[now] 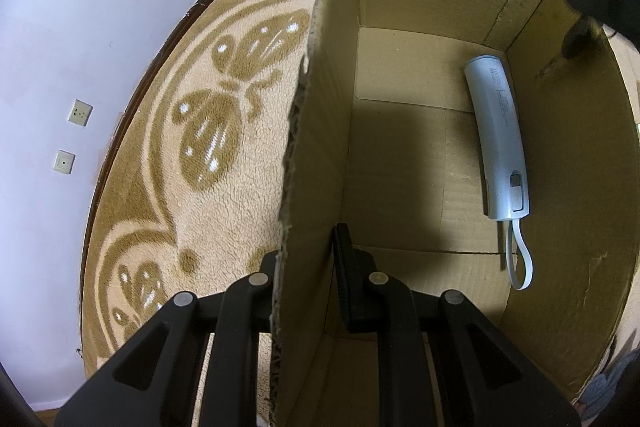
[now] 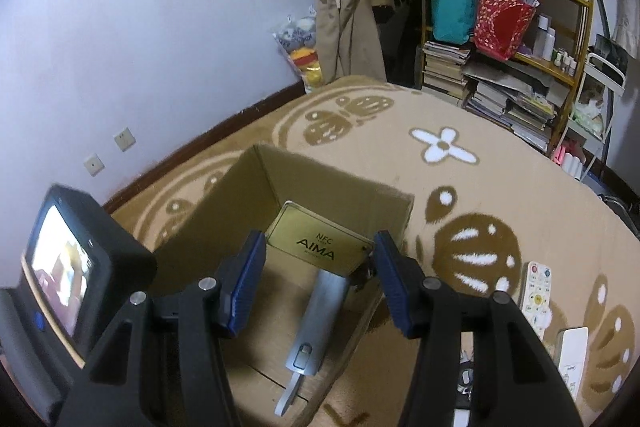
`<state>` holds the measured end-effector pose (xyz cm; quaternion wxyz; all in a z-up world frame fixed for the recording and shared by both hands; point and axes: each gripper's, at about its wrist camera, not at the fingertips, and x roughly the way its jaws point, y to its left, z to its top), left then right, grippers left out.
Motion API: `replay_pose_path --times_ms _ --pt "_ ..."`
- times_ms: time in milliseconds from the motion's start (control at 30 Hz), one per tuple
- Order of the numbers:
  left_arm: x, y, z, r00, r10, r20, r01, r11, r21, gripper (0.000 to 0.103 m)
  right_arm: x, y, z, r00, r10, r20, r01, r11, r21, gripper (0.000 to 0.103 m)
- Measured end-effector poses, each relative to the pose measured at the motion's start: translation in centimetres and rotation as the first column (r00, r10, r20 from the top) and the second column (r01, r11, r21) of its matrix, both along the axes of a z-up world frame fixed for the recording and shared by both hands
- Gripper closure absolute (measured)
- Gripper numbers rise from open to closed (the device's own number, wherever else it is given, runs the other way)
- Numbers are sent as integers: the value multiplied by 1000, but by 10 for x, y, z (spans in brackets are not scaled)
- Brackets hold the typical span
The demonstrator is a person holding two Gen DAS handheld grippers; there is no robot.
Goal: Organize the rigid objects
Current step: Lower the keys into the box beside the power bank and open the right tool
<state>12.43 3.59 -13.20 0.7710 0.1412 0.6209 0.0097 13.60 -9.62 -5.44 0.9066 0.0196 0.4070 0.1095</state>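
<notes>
- Your left gripper (image 1: 308, 279) is pinched on the side wall of the cardboard box (image 1: 316, 131), one finger outside, one inside. If it slips or tugs, the box tips or slides on the rug (image 1: 168, 167).
- Your right gripper (image 2: 318, 275) is clamped on the gold plate (image 2: 316, 241) over the open box; the blue pads (image 2: 394, 291) appear to hold its edges. The plate is thin and slick, so it may twist or drop onto the grey power bank (image 1: 498, 143).
- Plate: flat, gold, rounded corners, reads "NFC AIMA".
- Remote (image 2: 536, 291) lies on the rug, outside the box.
</notes>
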Motion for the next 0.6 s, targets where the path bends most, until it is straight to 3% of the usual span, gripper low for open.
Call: replay_pose_path --times_ms 500,600 --pt "2 0 0 1000 3 -2 -3 1000 -1 87 -7 5 -7 1000 19 0 -19 999 -27 43" --pt "2 2 0 1000 6 -3 -6 1000 -2 86 -10 6 -3 999 32 8 -31 999 -44 35"
